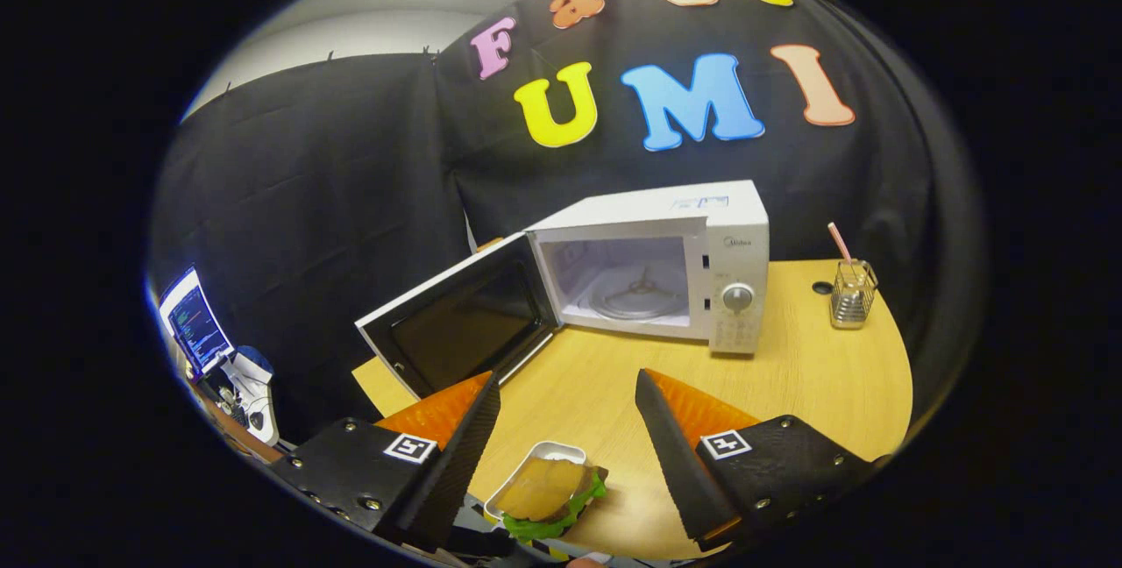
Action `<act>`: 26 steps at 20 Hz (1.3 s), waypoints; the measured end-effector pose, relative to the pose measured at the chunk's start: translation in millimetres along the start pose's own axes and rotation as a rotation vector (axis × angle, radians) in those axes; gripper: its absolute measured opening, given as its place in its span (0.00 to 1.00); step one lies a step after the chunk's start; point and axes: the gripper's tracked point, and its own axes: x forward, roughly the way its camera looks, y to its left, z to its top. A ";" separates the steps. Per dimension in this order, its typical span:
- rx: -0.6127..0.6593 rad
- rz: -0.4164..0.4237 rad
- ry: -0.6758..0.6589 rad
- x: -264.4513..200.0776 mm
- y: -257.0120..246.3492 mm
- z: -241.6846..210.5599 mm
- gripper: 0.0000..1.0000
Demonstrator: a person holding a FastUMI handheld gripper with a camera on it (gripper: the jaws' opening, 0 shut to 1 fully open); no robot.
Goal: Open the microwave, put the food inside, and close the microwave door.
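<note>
A white microwave [666, 261] stands on the wooden table [789, 384], its door [460, 318] swung wide to the left. Inside it the cavity is bare, with the glass turntable [638, 294] showing. A small white tray holding a burger with green lettuce [548, 491] lies on the table's near edge, low between my fingers and closer to the camera than their tips. My gripper [568, 384] is open and holds nothing, its fingers spread well apart above the table, short of the microwave.
To the right of the microwave stands a wire holder with a pink straw [852, 287], and a small dark hole [822, 287] sits in the tabletop beside it. A screen and equipment [219, 349] stand off the table at the left.
</note>
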 end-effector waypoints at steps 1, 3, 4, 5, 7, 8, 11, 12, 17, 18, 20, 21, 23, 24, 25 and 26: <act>0.021 0.000 0.024 1.3 -3.6 -10.1 0.95; 0.070 0.007 0.070 5.8 -10.3 -28.6 0.96; 0.096 0.009 0.090 8.3 -13.1 -37.1 0.97; 0.119 0.007 0.119 8.1 -15.9 -45.2 0.97; 0.159 0.011 0.179 12.9 -19.3 -66.5 0.97; 0.182 0.018 0.206 16.2 -20.2 -75.5 0.97; 0.265 0.047 0.273 20.3 -17.0 -96.8 0.97; 0.294 0.058 0.294 20.6 -15.0 -101.7 0.97; 0.398 0.093 0.391 24.6 -6.3 -125.7 0.97; 0.411 0.098 0.409 24.9 -4.4 -129.7 0.97; 0.439 0.105 0.447 27.0 -1.1 -137.2 0.96; 0.451 0.102 0.463 26.4 -0.6 -138.4 0.96; 0.470 0.097 0.482 29.4 1.2 -143.5 0.92; 0.479 0.084 0.486 30.4 -1.4 -144.7 0.84; 0.498 0.080 0.484 31.8 -2.4 -143.3 0.71; 0.531 0.076 0.479 34.6 -2.1 -141.4 0.58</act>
